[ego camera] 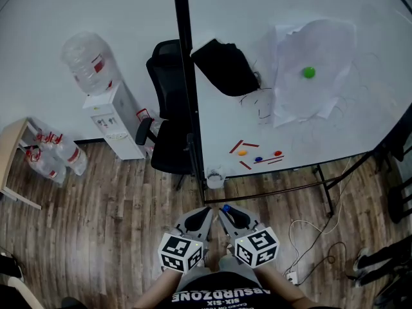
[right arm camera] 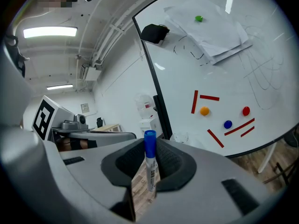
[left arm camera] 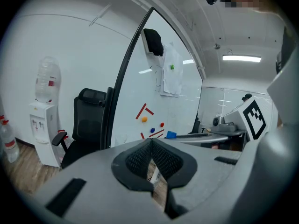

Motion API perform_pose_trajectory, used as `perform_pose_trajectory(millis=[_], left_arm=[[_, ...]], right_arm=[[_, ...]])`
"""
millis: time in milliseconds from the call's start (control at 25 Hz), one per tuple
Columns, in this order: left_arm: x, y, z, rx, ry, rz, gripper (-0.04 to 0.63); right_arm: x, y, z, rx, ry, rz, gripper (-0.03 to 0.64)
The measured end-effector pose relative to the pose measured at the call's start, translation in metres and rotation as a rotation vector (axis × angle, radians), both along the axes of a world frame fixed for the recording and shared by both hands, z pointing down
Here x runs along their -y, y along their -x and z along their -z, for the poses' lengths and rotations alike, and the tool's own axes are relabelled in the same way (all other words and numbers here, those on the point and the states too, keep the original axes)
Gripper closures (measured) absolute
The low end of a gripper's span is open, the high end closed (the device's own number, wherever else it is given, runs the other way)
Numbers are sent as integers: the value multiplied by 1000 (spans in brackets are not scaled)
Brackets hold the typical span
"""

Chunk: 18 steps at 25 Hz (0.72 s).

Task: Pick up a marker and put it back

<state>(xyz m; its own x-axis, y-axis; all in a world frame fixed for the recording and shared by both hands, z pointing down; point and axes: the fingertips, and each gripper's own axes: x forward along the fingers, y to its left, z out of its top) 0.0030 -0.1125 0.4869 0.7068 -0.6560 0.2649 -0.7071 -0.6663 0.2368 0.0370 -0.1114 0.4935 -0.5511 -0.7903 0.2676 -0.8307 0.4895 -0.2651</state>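
A white marker with a blue cap (right arm camera: 150,164) stands upright between the jaws of my right gripper (right arm camera: 149,146), which is shut on its barrel. In the head view the blue cap (ego camera: 226,208) shows at the tip of the right gripper (ego camera: 224,213), low in the middle over the wooden floor. My left gripper (ego camera: 205,212) sits close beside it, with its pads (left arm camera: 140,158) meeting at the tip and nothing held. The left gripper view (left arm camera: 152,143) also shows the blue cap (left arm camera: 171,135) just to the right. Both grippers point toward the whiteboard (ego camera: 257,56).
The whiteboard carries red strips (ego camera: 236,146), orange (ego camera: 242,152), blue (ego camera: 259,159) and red (ego camera: 277,153) magnets, a paper sheet (ego camera: 309,95) under a green magnet (ego camera: 309,72), and a black eraser (ego camera: 225,66). A clear cup (ego camera: 214,176) sits at its base. An office chair (ego camera: 168,134) and water dispenser (ego camera: 109,114) stand to the left, and cables (ego camera: 309,237) lie to the right.
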Motion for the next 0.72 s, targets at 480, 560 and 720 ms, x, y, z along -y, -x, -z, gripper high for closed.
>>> perform_pose_trajectory(millis=[480, 560, 720], left_arm=[[7, 5, -3, -2, 7, 17, 586], [8, 5, -3, -2, 7, 14, 587], [10, 5, -2, 1, 5, 13, 586]], right_arm=[[2, 4, -2, 2, 8, 15, 549], [3, 5, -2, 2, 7, 15, 549], [6, 4, 1, 8, 0, 11, 549]])
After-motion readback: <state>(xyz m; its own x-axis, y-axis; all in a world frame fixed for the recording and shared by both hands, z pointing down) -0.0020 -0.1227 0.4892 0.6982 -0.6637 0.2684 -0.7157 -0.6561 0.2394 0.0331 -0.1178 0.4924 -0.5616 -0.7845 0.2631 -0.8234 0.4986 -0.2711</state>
